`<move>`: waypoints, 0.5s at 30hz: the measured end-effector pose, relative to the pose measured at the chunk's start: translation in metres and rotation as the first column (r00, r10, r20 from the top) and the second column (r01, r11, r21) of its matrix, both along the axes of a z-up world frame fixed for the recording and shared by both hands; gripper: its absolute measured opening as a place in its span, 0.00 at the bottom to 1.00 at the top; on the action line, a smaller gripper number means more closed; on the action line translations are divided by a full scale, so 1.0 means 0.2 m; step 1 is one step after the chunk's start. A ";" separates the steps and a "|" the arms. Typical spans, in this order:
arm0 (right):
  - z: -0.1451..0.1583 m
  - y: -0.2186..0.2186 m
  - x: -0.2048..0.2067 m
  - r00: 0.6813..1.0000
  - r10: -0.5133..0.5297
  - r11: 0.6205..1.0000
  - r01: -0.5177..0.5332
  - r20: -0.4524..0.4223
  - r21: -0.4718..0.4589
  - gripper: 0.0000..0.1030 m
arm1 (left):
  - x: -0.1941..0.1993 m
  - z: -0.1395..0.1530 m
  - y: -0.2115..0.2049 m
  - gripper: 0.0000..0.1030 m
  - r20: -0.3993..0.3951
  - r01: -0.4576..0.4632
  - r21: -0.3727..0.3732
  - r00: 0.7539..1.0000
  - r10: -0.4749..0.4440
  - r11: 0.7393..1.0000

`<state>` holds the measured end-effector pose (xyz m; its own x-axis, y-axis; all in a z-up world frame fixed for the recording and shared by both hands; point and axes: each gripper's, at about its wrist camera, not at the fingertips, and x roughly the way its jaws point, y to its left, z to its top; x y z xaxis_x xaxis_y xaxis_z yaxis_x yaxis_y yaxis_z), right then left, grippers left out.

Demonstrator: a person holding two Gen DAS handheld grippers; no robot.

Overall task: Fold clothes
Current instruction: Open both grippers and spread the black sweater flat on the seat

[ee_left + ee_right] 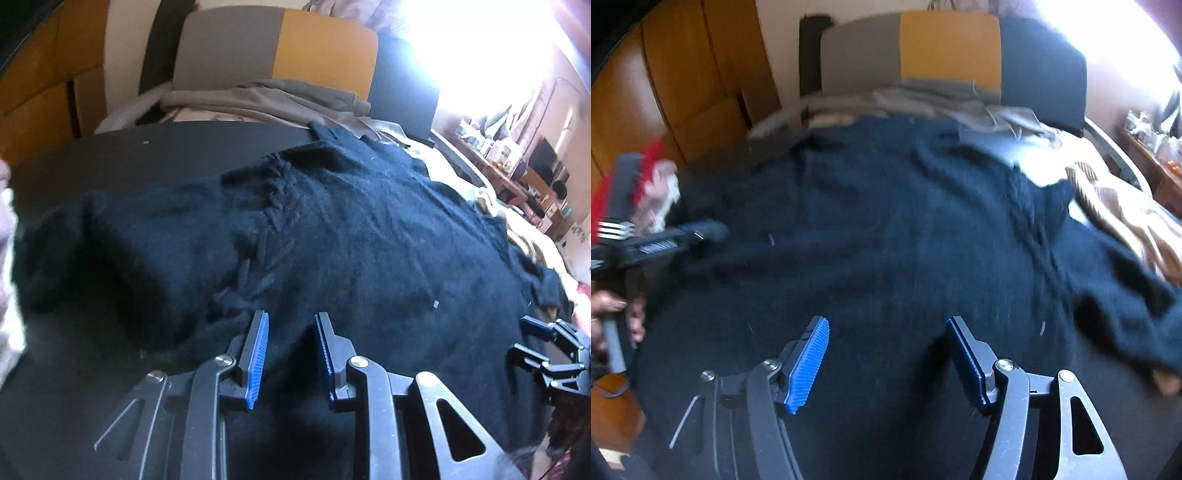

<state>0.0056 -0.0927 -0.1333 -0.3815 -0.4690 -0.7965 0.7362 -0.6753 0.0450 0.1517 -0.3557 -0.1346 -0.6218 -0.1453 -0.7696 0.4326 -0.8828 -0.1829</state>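
A dark navy knit sweater [351, 236] lies spread flat on a dark worktop [110, 158], covering most of both wrist views; a cable-knit band runs across it from about 12 o'clock toward 7 o'clock in the left wrist view. The left hand-held gripper [291, 325] hovers at the 6 o'clock edge of that view with its blue-padded jaws set a narrow gap apart; only sweater fabric shows through the gap, and the pads press on nothing. The right hand-held gripper [888, 332] sits at 6 o'clock in the right wrist view with its jaws set wide and nothing gripped; the sweater [886, 221] lies beneath them. Whether either gripper's fingertips touch the fabric cannot be determined. In the left wrist view the right hand-held gripper also appears at 4 o'clock, cut off by the frame edge. In the right wrist view the left hand-held gripper appears at 9 o'clock, blurred, with a hand [613, 314] partly visible below it. The right sleeve area at 3 o'clock is motion-blurred and overlaps a beige striped fabric [1126, 218]. Grey garments [277, 99] lie crumpled at 12 o'clock, beyond the sweater. A strong window glare at 1 o'clock washes out detail there.
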 end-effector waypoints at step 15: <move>0.07 0.39 -0.08 0.985 -0.126 0.946 0.156 0.121 -0.285 0.71 | -0.01 0.08 0.21 0.25 -0.033 0.008 0.052 0.999 -0.006 0.999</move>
